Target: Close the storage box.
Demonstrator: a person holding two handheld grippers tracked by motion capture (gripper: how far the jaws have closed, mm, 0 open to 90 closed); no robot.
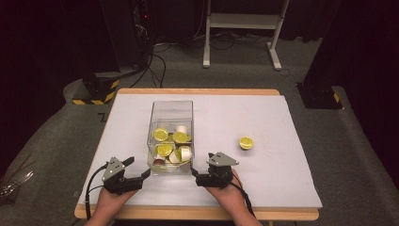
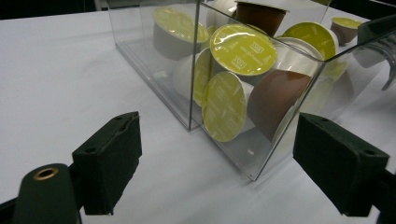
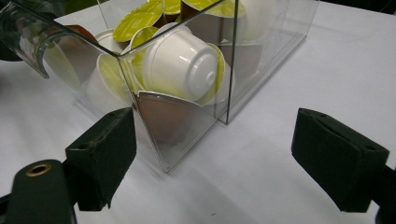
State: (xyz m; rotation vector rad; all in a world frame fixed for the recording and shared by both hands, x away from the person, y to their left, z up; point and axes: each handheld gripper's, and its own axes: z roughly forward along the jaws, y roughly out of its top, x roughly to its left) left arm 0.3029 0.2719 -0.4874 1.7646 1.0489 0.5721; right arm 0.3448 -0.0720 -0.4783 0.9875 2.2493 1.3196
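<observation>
Coffee capsules with yellow-green foil lids (image 1: 172, 143) lie heaped in a clear, square-sided plastic box (image 1: 171, 109), some white-bodied, some brown, at the near left of the white worktop (image 1: 263, 174). The left hand-held gripper (image 1: 141, 170), held in the person's left hand (image 1: 112, 197) that comes up from the worktop's near edge, lies low just beside the box's near left corner, its jaws pointing right toward it. In the left gripper view its black padded jaws stand wide apart, holding nothing, with the box corner (image 2: 254, 175) between and beyond them. The right hand-held gripper (image 1: 201, 165), gripped from behind by the right hand (image 1: 229, 190), sits just beside the box's near right corner, jaws aimed left. In the right gripper view its jaws are likewise spread and empty, the left pad close against the box wall (image 3: 163, 140); whether it touches cannot be told. One more yellow-lidded capsule (image 1: 246, 142) sits alone on the worktop, well apart to the right of the box.
</observation>
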